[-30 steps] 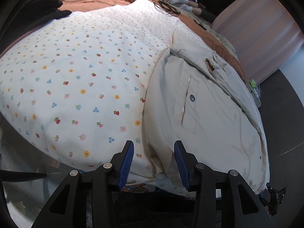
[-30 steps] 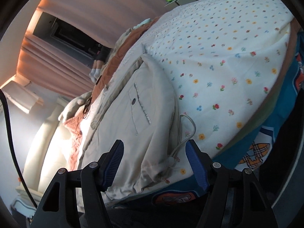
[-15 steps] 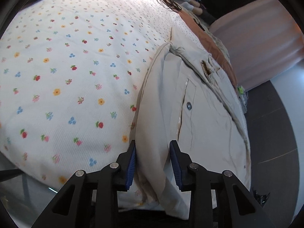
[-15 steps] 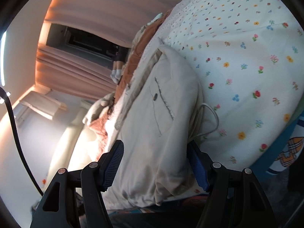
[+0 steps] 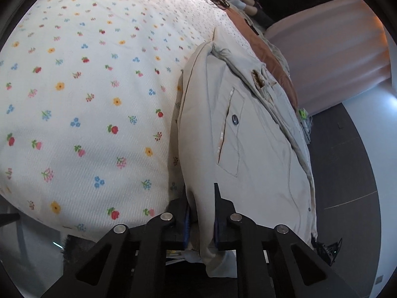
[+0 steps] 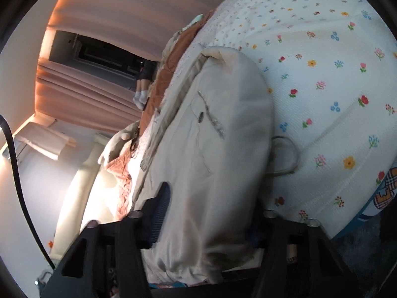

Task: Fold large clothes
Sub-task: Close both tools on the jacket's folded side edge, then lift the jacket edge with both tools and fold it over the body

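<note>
A beige garment [image 5: 248, 149] with a buttoned pocket lies folded along the edge of a bed covered by a white flowered spread [image 5: 86, 99]. My left gripper [image 5: 201, 195] is closing, and its blue pads pinch the garment's near folded edge. In the right wrist view the same garment [image 6: 218, 149] bulges up between the jaws of my right gripper [image 6: 211, 206], which is also closing on a thick bunch of the cloth. Fabric hides its right pad. A pale cord loop [image 6: 287, 154] sticks out from under the garment.
A rust-orange blanket [image 5: 273, 62] lies along the far side of the bed [image 6: 322, 74]. Pink curtains [image 5: 335, 49] hang behind, over dark floor [image 5: 347, 161]. A person's feet in white socks [image 6: 140, 96] show at the far end.
Both grippers moved in onto the garment's near edge and their jaws narrowed from wide apart to pinching the cloth. The garment now fills more of both views.
</note>
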`<state>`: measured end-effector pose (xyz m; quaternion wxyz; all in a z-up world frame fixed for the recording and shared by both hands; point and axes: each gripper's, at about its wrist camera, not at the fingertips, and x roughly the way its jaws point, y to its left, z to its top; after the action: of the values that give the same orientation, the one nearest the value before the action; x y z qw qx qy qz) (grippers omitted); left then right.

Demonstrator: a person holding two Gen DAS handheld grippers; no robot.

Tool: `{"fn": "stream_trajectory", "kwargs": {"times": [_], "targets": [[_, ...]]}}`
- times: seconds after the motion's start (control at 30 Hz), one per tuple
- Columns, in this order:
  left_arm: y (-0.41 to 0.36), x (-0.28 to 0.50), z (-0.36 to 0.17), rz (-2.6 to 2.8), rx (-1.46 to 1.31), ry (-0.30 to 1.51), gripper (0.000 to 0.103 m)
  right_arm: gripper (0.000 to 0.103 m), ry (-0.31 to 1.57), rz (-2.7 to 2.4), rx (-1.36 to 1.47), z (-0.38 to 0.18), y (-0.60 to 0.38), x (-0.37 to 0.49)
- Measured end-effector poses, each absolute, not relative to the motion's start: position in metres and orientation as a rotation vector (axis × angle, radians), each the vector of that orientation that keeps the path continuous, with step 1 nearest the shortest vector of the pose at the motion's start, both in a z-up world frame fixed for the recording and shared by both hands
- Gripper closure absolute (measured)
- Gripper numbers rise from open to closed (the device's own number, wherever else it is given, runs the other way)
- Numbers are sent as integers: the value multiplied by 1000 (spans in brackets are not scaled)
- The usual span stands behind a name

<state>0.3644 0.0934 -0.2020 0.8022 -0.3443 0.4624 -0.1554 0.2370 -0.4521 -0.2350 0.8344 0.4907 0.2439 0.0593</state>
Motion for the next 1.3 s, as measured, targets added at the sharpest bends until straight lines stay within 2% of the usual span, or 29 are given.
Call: {"fn": "stream_trajectory", "kwargs": {"times": [0.03,0.2,0.5,1.3], "targets": [[93,362,-198,-334,-739,970,92,86,531,100,1051,-236,-453,236],[99,352,-168,-372,-789,889,96,88,433,89,1054,-212,-458,214],[115,319,-100,-419,-814,745,97,88,321,172,980,-136,-440,184],[171,194,39,-478,-848,444,97,88,117,369,838,-13,-390,81]]}}
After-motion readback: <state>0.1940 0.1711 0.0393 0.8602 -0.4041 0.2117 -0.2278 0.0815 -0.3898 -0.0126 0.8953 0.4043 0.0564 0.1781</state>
